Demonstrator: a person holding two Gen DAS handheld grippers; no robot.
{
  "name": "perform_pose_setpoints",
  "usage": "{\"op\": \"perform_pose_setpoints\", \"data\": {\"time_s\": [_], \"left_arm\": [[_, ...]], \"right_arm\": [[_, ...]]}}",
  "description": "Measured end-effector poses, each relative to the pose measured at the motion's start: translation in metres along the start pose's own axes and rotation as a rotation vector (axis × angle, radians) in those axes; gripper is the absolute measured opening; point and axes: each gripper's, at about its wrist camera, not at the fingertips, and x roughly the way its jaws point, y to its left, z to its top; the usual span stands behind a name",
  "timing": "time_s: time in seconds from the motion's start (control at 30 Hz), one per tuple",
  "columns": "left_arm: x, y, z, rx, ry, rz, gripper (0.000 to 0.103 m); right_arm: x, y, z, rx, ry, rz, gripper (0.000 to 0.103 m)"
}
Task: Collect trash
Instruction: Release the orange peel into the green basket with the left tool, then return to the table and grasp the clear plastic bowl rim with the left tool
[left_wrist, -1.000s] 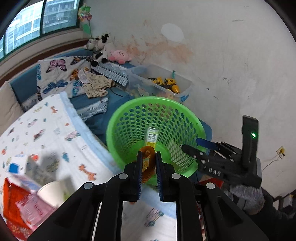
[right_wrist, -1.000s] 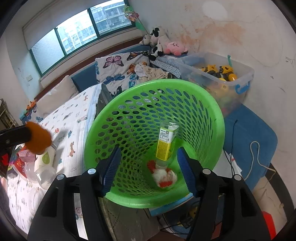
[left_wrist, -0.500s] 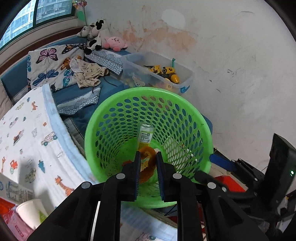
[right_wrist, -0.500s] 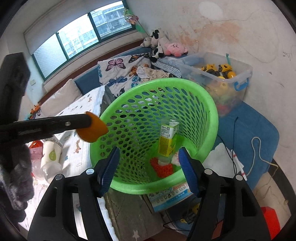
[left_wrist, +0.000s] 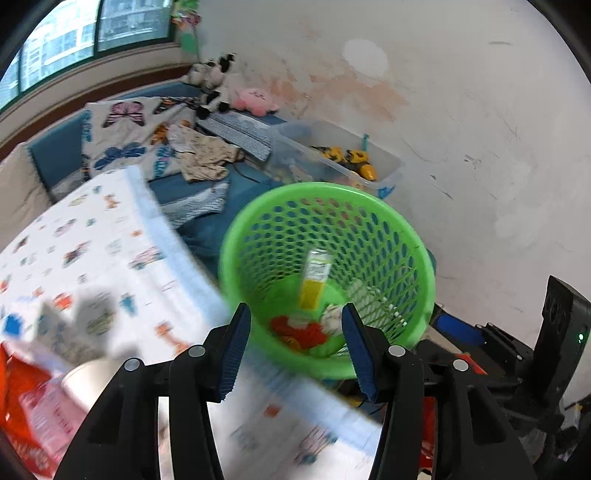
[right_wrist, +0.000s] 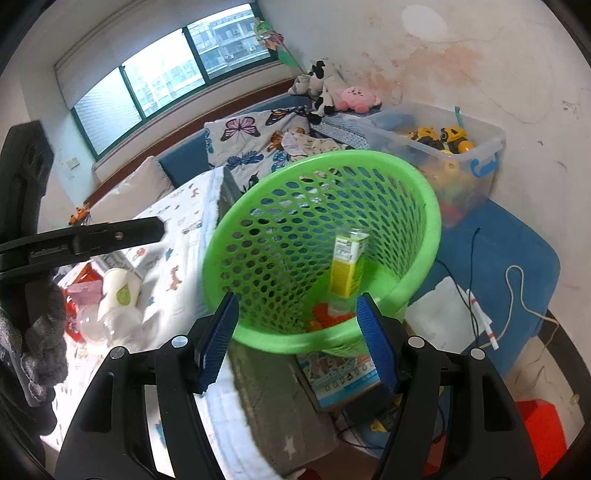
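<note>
1. Left wrist view: the left gripper (left_wrist: 295, 343) hangs over the near rim of the green basket (left_wrist: 413, 236). Its jaws have just been opening, and they stand apart with nothing between the blue pads (left_wrist: 232, 354).
2. Inside the basket a yellow carton (left_wrist: 314, 280) leans against the perforated wall, and an orange-red piece of trash (left_wrist: 299, 332) lies on the bottom beside a pale crumpled scrap (left_wrist: 332, 319).
3. At the lower left of this view a white paper cup (left_wrist: 88, 380) and red and pink wrappers (left_wrist: 33, 402) lie on the patterned bedsheet (left_wrist: 92, 258), blurred.
4. Right wrist view: the right gripper (right_wrist: 297, 339) is released too, jaws parted and empty, aimed at the same basket from just outside its rim.
5. From this side the carton stands nearly upright over the orange-red trash at the basket's bottom.
6. On the sheet to the left, well apart from the basket, sit the paper cup, a clear plastic bottle (right_wrist: 107, 321) and the wrappers.
7. Behind the basket a clear bin of toys (right_wrist: 454, 147) stands against the stained wall (right_wrist: 480, 55), and a printed box (right_wrist: 340, 376) lies under the basket's near edge.
</note>
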Motion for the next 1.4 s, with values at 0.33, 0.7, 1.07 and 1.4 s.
{"op": "perform_pose_setpoints", "data": {"time_s": [0.33,0.7,1.07,1.4], "left_arm": [[-0.076,0.053,-0.065,-0.063,-0.047,0.088,0.051],[-0.119,0.113,-0.146,-0.175,-0.025,0.206,0.055],[-0.108,0.141,-0.197,-0.267,0.049,0.212,0.055],[-0.089,0.148,-0.213,-0.289,0.099,0.217,0.031]], "right_arm": [[-0.006,0.034,-0.013,-0.039,0.004,0.046,0.068],[-0.001,0.076,-0.020,-0.089,0.021,0.108,0.070],[0.007,0.106,-0.027,-0.141,0.054,0.150,0.071],[0.023,0.138,-0.036,-0.209,0.098,0.196,0.072]]}}
